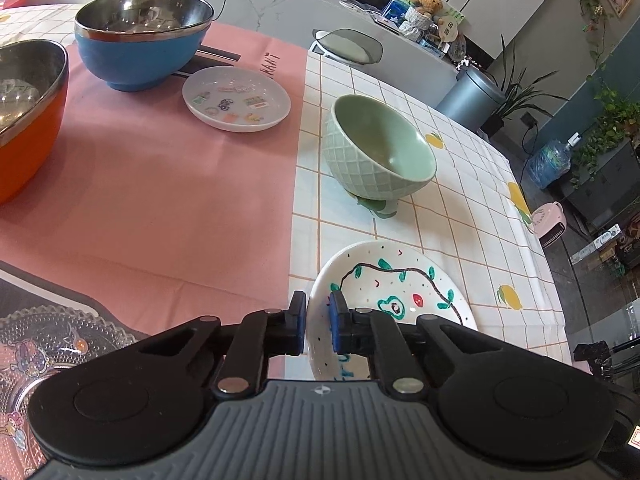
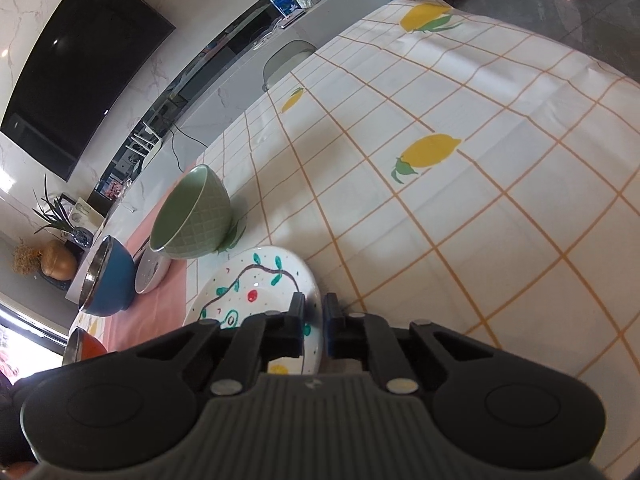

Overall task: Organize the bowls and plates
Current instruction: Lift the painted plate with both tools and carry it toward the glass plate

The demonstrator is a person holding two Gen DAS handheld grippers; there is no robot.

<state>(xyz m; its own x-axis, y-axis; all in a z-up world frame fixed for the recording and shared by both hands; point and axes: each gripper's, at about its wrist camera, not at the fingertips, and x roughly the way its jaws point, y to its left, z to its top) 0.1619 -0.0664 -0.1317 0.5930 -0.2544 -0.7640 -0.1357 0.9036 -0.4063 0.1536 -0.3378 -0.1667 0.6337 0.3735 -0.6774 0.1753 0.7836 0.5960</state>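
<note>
On the lemon-print checked cloth [image 2: 460, 200] covering the surface, the white painted plate [image 1: 400, 284] with its avocado doodles is clamped at opposite rims by both tools. Seen from the left wrist, the left tool [image 1: 318, 322] pinches the plate's near-left rim between its blue-padded fingers; from the right wrist, the right tool [image 2: 314, 326] is closed on the plate's right rim. Just beyond the plate stands the green lattice-textured bowl [image 1: 378, 150], upright on the same cloth. Farther from the plate, on the pink cloth [image 1: 160, 184], sit a small white sticker-patterned dish [image 1: 236, 98], a blue steel-lined bowl [image 1: 142, 36] and an orange steel-lined bowl [image 1: 28, 116]. A clear glass plate [image 1: 44, 348] lies left of the painted plate.
</note>
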